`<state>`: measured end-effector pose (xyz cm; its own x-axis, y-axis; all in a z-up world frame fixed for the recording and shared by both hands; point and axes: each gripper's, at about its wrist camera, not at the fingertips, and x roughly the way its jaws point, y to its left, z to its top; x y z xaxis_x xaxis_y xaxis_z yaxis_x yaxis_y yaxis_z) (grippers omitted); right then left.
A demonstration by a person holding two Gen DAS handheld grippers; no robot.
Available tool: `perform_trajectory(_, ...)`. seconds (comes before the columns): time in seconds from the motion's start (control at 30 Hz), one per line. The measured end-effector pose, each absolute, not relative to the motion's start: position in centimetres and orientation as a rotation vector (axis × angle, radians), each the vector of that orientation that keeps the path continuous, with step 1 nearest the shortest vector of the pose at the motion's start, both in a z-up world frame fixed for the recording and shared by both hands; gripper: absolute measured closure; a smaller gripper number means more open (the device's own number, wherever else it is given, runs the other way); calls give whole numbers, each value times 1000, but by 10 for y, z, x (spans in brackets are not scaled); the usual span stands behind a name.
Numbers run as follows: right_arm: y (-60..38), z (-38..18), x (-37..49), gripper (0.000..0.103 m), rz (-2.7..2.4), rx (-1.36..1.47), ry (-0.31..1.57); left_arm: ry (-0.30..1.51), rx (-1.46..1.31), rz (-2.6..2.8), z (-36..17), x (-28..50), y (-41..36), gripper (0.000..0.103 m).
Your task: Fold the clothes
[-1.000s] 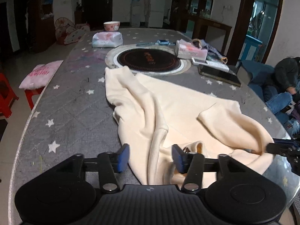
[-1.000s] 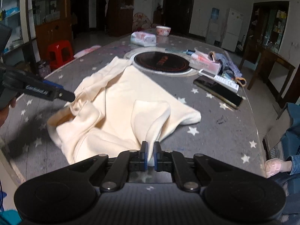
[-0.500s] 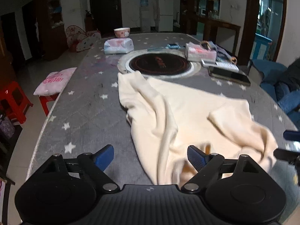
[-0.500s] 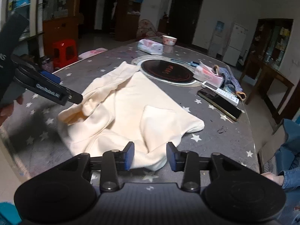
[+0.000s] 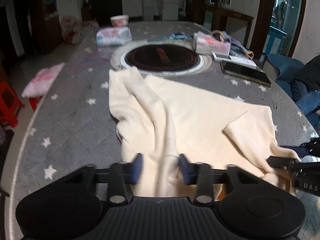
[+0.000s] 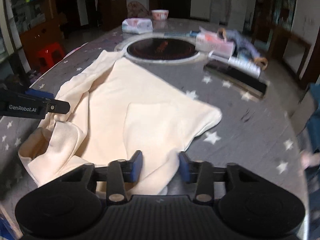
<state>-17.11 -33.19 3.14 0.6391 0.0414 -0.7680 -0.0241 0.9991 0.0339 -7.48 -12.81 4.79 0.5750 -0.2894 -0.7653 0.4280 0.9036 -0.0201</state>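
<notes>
A cream garment lies spread and rumpled on the grey star-patterned table. It also shows in the right wrist view. My left gripper is open, its blue pads either side of a rumpled ridge of cloth at the garment's near edge. My right gripper is open over the near right part of the garment, a fold of cloth between its pads. Each gripper's fingers show at the edge of the other's view, the right one and the left one.
A round black hotplate is set in the table beyond the garment. Tissue packs, a bowl, a box, a remote and a dark tablet lie around it. A red stool stands left of the table.
My right gripper let go of the cloth fold and opened. My left gripper opened wide, then narrowed somewhat. Both moved forward over the garment's near edge.
</notes>
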Motion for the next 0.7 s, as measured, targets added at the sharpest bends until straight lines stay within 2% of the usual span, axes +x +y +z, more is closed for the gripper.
perform_trajectory(0.07, -331, 31, -174, 92, 50, 11, 870, 873, 144, -444, 44, -74, -120, 89)
perform_trajectory(0.2, -328, 43, -186, 95, 21, -65, 812, 850, 75, -446, 52, -82, -98, 95)
perform_trajectory(0.47, -344, 81, -226, 95, -89, -145, 712, 805, 30, -437, 77, -126, -46, 96)
perform_trajectory(0.63, -354, 84, -252, 95, -96, -151, 760, 817, 66, -473, 81, -157, -35, 96)
perform_trajectory(0.7, -356, 80, -257, 93, -91, -161, 804, 821, 80, -487, 83, -170, -30, 90)
